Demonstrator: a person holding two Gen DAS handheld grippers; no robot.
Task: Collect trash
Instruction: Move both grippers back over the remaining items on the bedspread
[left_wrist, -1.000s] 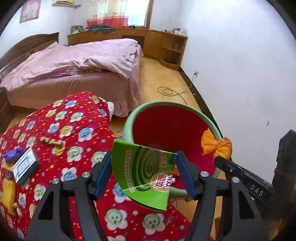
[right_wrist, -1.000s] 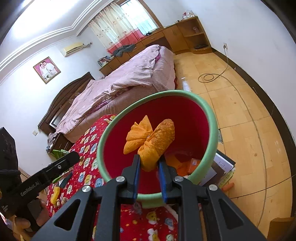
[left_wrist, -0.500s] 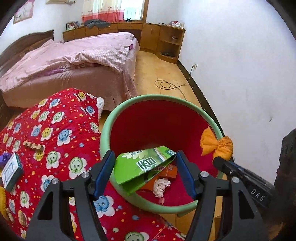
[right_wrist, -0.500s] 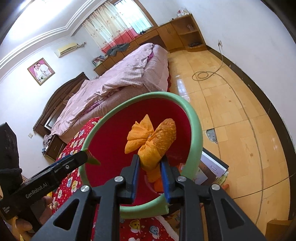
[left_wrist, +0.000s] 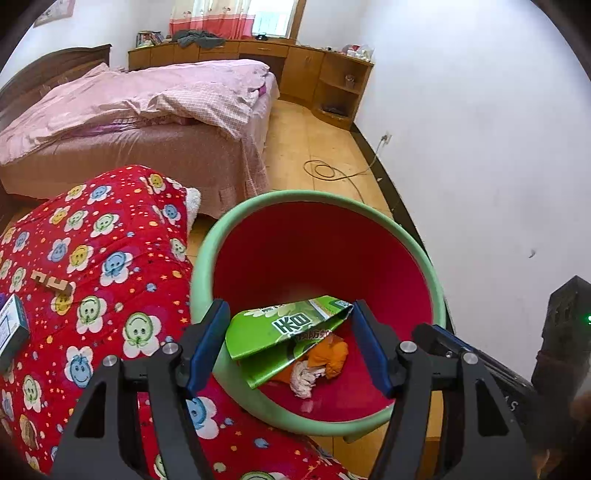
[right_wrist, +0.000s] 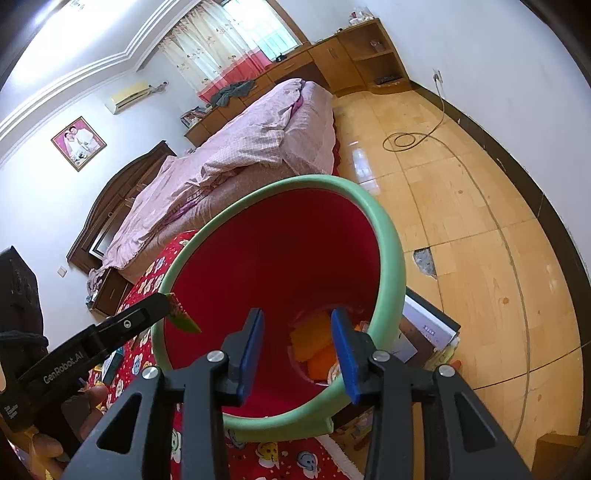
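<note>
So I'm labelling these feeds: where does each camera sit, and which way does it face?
Left wrist: on the left gripper, looking down into the bin at the green packet; the right gripper's tip shows at right.
Right wrist: on the right gripper, jaws just opened, empty, over the same bin; the left gripper and a hand show.
Shared: bin, bed, red quilt.

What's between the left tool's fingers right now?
The green packet, spanning the left tool over the red bin; whether the pads press it is unclear. Left wrist view.
</note>
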